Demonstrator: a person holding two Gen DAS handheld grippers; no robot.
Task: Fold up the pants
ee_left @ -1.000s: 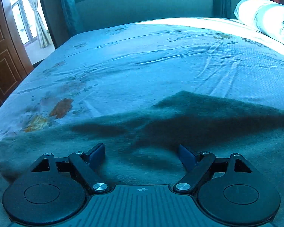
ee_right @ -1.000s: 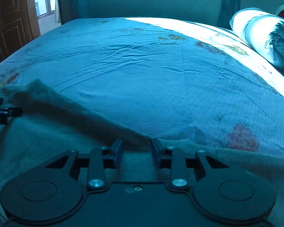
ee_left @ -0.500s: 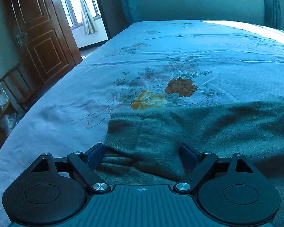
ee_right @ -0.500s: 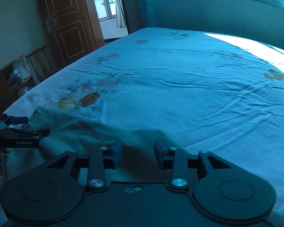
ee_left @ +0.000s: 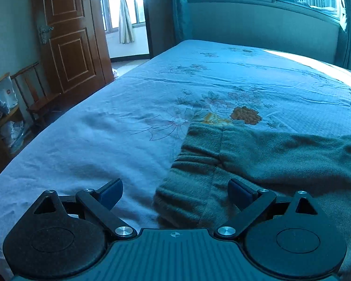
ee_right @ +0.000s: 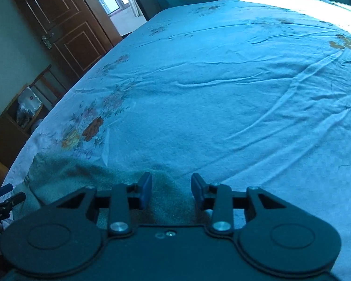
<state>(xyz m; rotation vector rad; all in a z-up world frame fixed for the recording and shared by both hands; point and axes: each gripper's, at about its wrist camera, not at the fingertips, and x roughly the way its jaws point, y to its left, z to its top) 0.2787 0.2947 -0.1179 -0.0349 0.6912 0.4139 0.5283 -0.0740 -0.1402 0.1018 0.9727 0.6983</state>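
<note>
Left wrist view: the left gripper [ee_left: 175, 190] has its fingers wide apart and empty, just above the near end of the pants [ee_left: 257, 164]. The pants lie on the bed [ee_left: 128, 121], ahead and to the right of this gripper, with one layer lapped over another at the ribbed end. Right wrist view: the right gripper [ee_right: 171, 190] is also apart, holding nothing, over a raised pants edge directly ahead. At least one fold appears made. Judged remaining: further folds and flattening; neither gripper has a grasp.
</note>
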